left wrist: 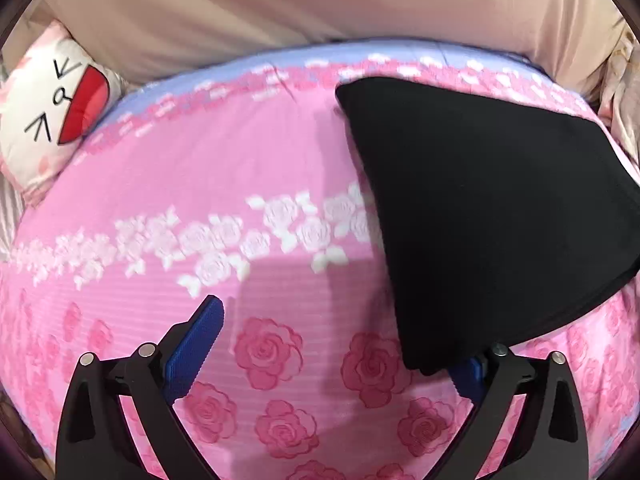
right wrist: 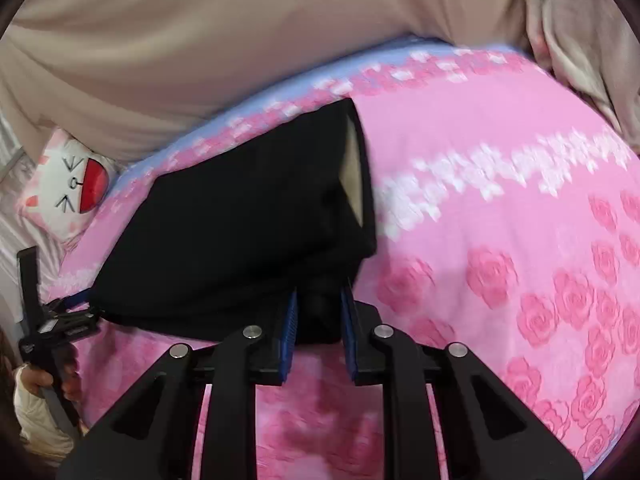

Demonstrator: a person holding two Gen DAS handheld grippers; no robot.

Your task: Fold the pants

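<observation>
Right wrist view shows our right gripper (right wrist: pixel 318 322) with its blue pads pinching a bunched edge of the black pants (right wrist: pixel 240 232) at lower centre of the frame. The pants lie as a folded dark slab running toward the upper centre, on the pink rose-print bedspread (right wrist: pixel 500 240); a pale tan patch, possibly a label or lining, shows at their far end. At the left edge of this frame we see our left gripper (right wrist: pixel 86 300) touching the pants' near left corner.

In the left wrist view, our left gripper (left wrist: pixel 336 340) stands spread wide: the left pad is bare over the bedspread, and the right pad is hidden under the pants' corner (left wrist: pixel 480 208), so it holds nothing. A cat-face cushion (left wrist: pixel 52 108) sits at the upper left, well apart from the work.

We judge a fold to be in hand, with the garment already reduced to a compact shape. The next move calls for the left claw to close on its corner, so both edges lift level; a one-sided lift risks skewing the fold.
</observation>
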